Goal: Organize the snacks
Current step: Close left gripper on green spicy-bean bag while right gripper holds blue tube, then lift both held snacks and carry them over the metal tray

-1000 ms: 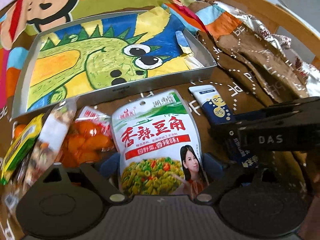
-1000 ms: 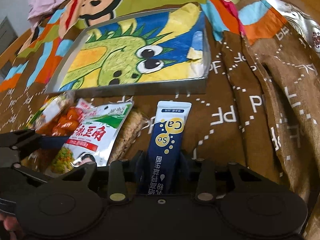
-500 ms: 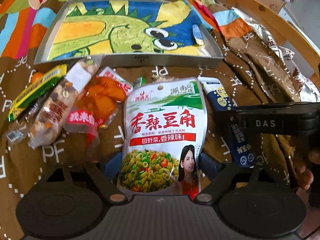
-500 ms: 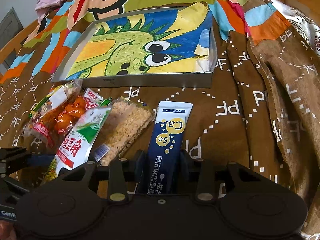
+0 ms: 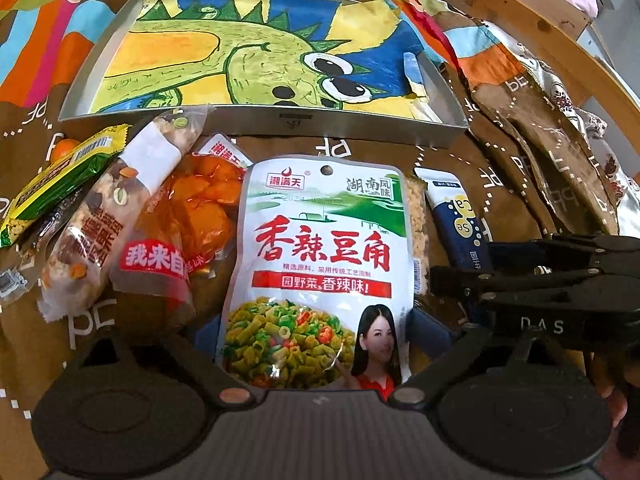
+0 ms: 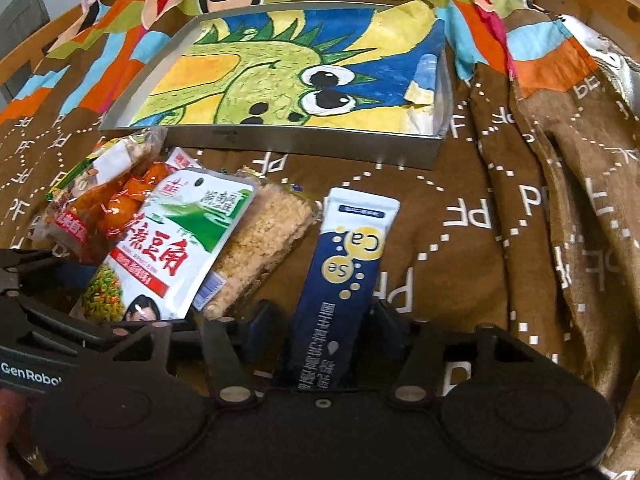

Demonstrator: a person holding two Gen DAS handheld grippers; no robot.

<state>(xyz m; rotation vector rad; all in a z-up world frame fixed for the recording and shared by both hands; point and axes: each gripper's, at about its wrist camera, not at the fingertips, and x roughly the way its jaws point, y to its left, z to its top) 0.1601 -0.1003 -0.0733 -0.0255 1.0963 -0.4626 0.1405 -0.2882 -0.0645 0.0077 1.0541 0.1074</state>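
Both wrist cameras sit low and close, facing the tray (image 5: 256,124) (image 6: 304,144); both share the snack row before it.

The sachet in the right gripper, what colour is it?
The sachet is dark navy blue with a white top and yellow circles, clearest in the right wrist view.

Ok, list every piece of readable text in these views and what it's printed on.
"香辣豆角", "湖南风味", "田野菜,香辣味!": white bean pouch held by the left gripper.
"Ca", "Se": blue sachet in the right gripper; its smaller print is unreadable.
"我来自": orange snack bag.
"PF": brown cloth, repeated.
"DAS": right gripper's side.
"GenRobo": left gripper's side, cut off.
Nut bar text: blurred.
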